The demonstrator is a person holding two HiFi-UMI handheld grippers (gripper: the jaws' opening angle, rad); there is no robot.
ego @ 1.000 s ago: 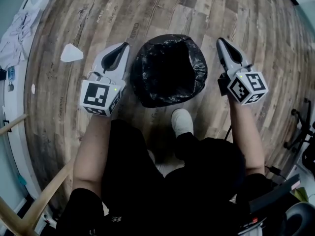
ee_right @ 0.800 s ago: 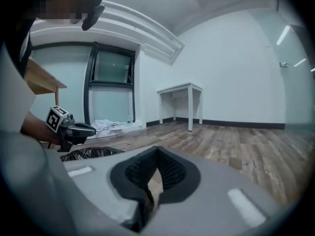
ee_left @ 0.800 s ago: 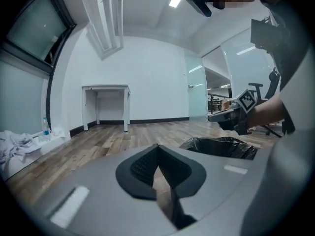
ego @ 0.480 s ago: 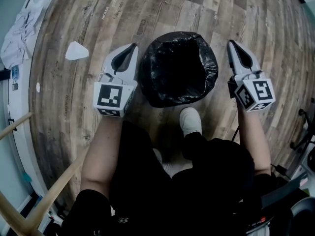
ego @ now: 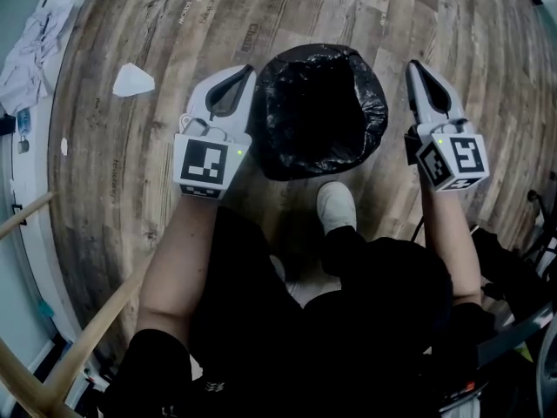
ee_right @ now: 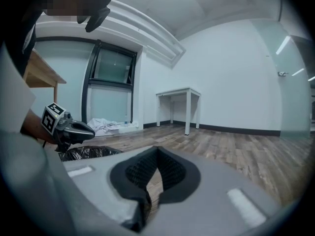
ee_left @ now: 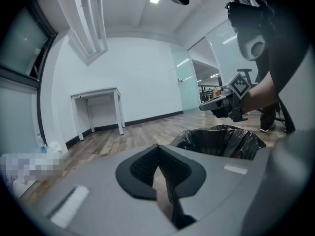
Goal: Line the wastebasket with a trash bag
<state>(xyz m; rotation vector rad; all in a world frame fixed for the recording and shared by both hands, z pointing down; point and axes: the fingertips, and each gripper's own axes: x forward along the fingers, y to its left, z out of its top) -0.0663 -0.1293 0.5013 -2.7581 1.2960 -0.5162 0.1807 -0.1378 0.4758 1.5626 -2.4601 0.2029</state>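
The plank floor filled the whole head view, pale and grey-brown. The person's dark-clad legs took up the lower middle of that frame, both forearms reaching up from them. Above the legs, at upper centre, stood the wastebasket, round and upright, with the black trash bag already inside it and its crinkled edge folded out over the rim all the way round. The left gripper was just beside the basket's left side and the right gripper just beside its right side, both pointing toward the top of the frame. Each had its jaws fully closed, the tips meeting with nothing held between them. A white shoe sat on the floor just below the basket. A small white scrap of paper lay on the boards at upper left, well apart from the basket.
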